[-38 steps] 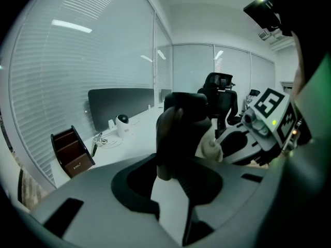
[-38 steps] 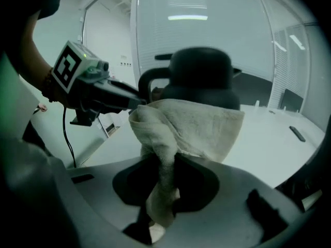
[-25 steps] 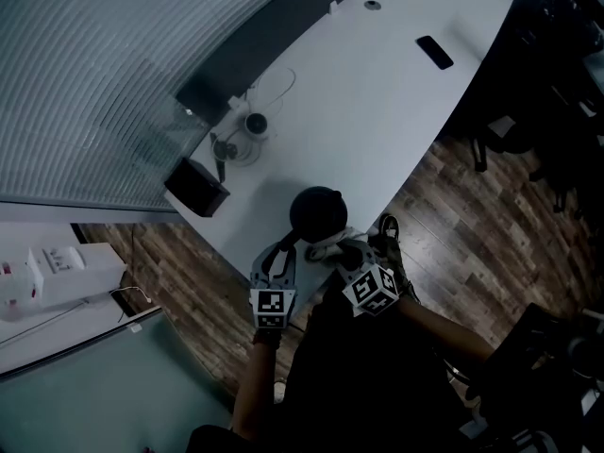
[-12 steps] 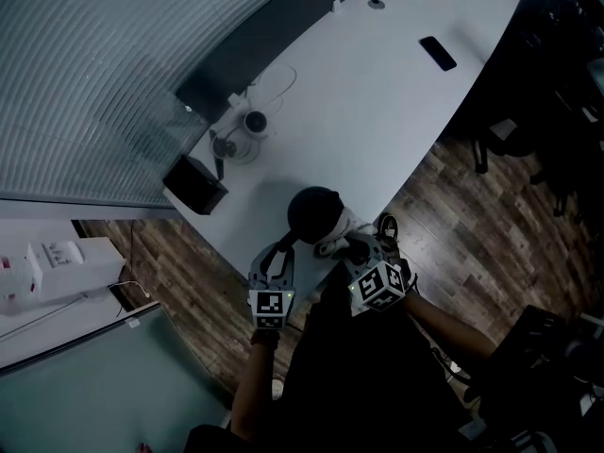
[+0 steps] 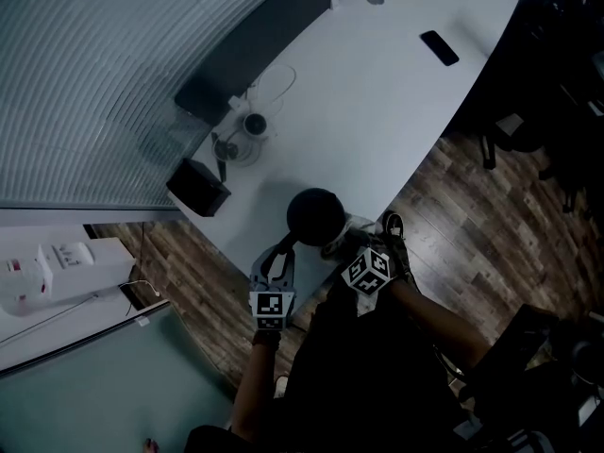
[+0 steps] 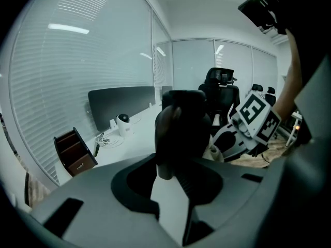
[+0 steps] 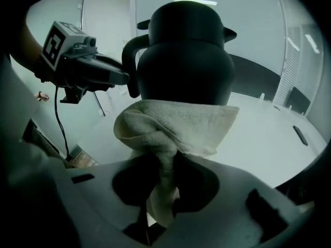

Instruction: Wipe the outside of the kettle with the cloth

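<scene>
**Cloth against the kettle, handle held**

Kettle (image 5: 315,213) is sitting upright on the white tabletop (image 5: 377,92), dark and round-bellied, with its lid on. The tabletop's edge is running just beside it on the person's side.

On the kettle's handle side, the left gripper (image 5: 280,253) is coming in at a downward slant. Its fingers (image 7: 106,75) are pinching the kettle's handle, which is standing right between them in the left gripper view.

On the kettle's other side, the right gripper (image 5: 363,253) is pointing steeply down. Its fingers (image 7: 192,186) are clamping a pale, bunched cloth (image 7: 176,125). A tail of the cloth is hanging down between them, and the folded bulk is pressing up against the kettle's lower belly, below the spout.

Beyond the kettle, away from the person, a small round device (image 5: 253,124) is sitting among looped cables. A dark open box (image 5: 196,187) is standing off to that same side of the kettle, near the blinds. Well apart from the kettle, toward the far end of the tabletop, a black phone (image 5: 440,49) is lying flat. Behind the kettle in the left gripper view, a black office chair (image 6: 220,87) is showing. Wood flooring (image 5: 491,215) is running past the tabletop's curved edge on the right gripper's side of the kettle.
</scene>
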The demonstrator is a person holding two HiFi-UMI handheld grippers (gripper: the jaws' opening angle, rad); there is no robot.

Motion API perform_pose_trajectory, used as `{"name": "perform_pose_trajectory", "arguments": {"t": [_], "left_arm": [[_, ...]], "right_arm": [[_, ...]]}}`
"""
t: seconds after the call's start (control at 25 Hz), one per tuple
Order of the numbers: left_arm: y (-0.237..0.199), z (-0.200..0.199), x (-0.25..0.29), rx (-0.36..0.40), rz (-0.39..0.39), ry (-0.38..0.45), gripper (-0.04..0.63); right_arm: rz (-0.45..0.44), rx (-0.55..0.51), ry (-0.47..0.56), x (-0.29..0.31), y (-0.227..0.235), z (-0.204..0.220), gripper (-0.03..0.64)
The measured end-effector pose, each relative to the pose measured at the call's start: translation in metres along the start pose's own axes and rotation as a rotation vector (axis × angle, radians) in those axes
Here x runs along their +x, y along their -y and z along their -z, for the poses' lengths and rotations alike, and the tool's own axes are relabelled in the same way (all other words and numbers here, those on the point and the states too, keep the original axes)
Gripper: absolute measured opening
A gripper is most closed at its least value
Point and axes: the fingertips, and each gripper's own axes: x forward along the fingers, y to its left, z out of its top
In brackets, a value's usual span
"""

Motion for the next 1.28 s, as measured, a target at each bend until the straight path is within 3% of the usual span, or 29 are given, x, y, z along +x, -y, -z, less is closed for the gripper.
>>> {"name": "perform_pose_trajectory", "arguments": {"t": [0.32,0.48,0.64,0.92,1.28], "left_arm": [[0.006,0.002,0.001,-0.036,-0.024,0.019,0.106],[0.007,0.001,0.0,-0.032,-0.062,0.006,0.106],[0.006,0.0,0.001,-0.042,-0.084,0.0,0.106],[0.006,0.0,0.004,-0.112,-0.184,-0.03,0.106],[0.005,0.001,0.007,-0.096,-0.211,-0.079,0.106]], "right_arm": [[0.008,-0.127,0.186,-0.084,0.02,-0.067,0.078],[-0.005,-0.245,0.208,-0.094,0.027,-0.082,0.078],[-0.058,-0.294,0.227,-0.089,0.03,-0.079,0.078],[-0.145,-0.341,0.116,-0.045,0.045,-0.035,0.078],[-0.258,-0.407,-0.022,0.001,0.05,0.002,0.078]]}}
